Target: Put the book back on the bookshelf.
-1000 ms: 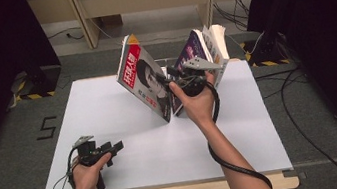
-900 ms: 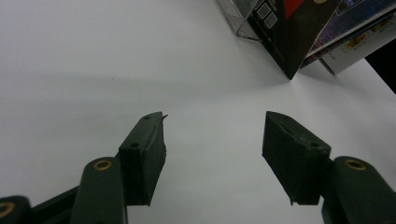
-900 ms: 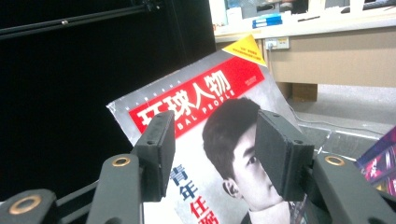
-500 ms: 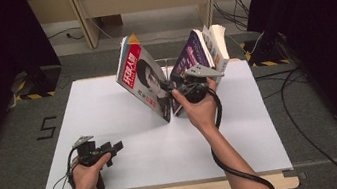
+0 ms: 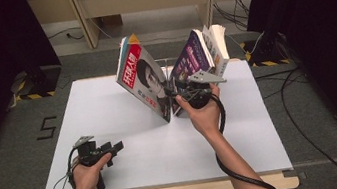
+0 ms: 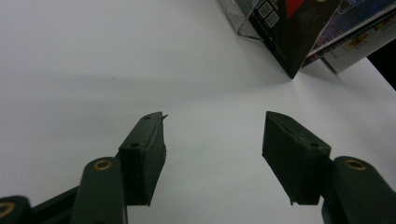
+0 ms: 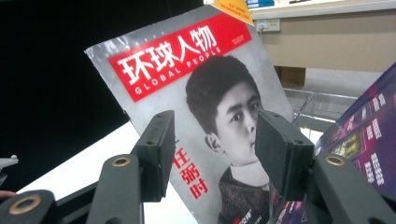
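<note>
Glossy magazines leaning on the matte white counter (image 5: 130, 156)

Our right tool (image 7: 212, 154), jaws apart, faces the glossy grey-covered magazine (image 7: 196, 93); our left tool (image 6: 212, 149) gapes empty.

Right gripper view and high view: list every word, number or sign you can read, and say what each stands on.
"环球人物" in white on the red band, grey magazine cover.
"GLOBAL PEOPLE" beneath it, same band.
"任弼时", red characters, lower on that cover; the reading is uncertain.
"5", dark mark on the floor left of the table.
Purple magazine: text too blurred to read.
Orange corner tag and the small print: too small to read.
</note>
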`<state>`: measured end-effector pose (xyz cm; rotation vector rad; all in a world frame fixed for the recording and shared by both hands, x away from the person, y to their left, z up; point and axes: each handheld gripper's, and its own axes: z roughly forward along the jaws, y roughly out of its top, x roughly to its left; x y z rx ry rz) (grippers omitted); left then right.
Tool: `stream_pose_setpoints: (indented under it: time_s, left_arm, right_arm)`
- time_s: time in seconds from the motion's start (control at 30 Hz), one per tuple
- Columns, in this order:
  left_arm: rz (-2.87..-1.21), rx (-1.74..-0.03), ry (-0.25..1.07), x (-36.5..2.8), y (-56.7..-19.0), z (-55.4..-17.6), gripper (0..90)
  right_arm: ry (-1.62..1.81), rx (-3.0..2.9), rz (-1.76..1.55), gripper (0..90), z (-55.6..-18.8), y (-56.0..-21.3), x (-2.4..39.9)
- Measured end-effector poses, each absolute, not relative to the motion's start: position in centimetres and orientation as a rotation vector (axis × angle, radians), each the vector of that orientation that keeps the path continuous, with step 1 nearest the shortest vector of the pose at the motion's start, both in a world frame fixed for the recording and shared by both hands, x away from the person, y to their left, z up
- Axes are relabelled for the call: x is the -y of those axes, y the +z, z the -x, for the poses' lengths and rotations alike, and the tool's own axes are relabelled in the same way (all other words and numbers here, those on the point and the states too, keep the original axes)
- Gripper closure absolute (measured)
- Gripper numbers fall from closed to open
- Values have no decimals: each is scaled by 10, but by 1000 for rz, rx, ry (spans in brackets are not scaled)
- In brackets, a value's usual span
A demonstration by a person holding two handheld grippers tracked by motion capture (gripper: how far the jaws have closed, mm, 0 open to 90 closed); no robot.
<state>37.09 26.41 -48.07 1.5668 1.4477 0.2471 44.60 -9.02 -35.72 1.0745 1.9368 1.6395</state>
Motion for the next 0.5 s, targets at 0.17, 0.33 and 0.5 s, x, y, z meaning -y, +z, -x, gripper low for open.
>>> stream_pose_setpoints:
  time_s: [0.17, 0.33, 0.5]
  left_arm:
    - [-1568, -1448, 246, -264, -481, -371, 385]
    - [-1568, -1448, 246, -263, -481, -371, 386]
    - [-1569, -1448, 246, -263, -481, -371, 386]
  right_arm:
    - [1630, -1938, -1075, 484, -444, -360, 93]
    - [1617, -1938, -1072, 483, -442, -361, 95]
    - [1617, -1942, -1073, 480, -439, -365, 96]
